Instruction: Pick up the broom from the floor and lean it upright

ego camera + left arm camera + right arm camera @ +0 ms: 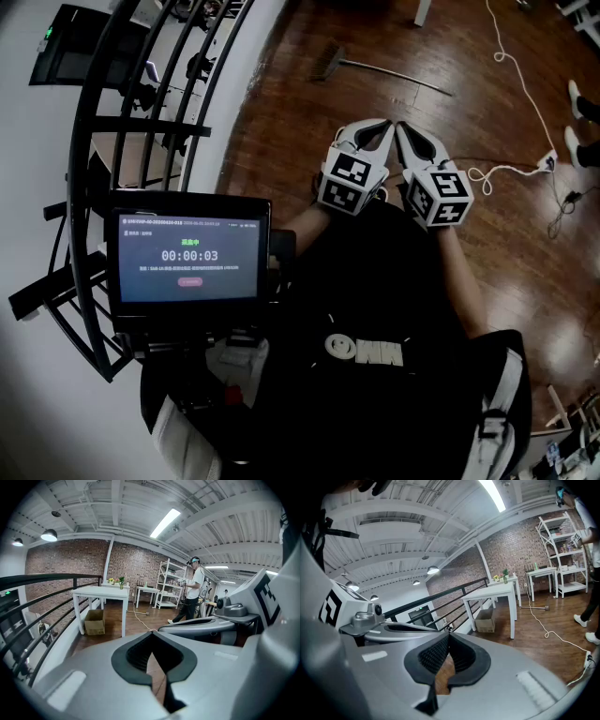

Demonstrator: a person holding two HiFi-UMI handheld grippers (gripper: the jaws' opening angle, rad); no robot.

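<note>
Head view: L hand-held gripper [384, 126] & R hand-held gripper [403, 129] are out in front, side by side, tips almost touching. Both are shut w/ nothing in them. Forearms run parallel and both point fwd, tipped a bit down. Broom [375, 71] lies flat on the floor [281, 141], well ahead of both tips. Its brush end is over on the L gripper's side and the handle runs across to the R side. Pickup not begun yet, so this looks like the reach.

To do it well: prob. open the jaws before going down and come at the handle crosswise, not along it. Take it w/ one gripper nearer the brush and w/ the other further up. Then raise the free end so it pivots on the bristles. White cable [514, 70] is off on the R side, so keep clear.

L gripper view: hand-held gripper [153, 633] has pads together, empty. Can't pick out the broom for sure.

R gripper view: hand-held gripper [449, 634] is the same, closed on nothing.
</note>
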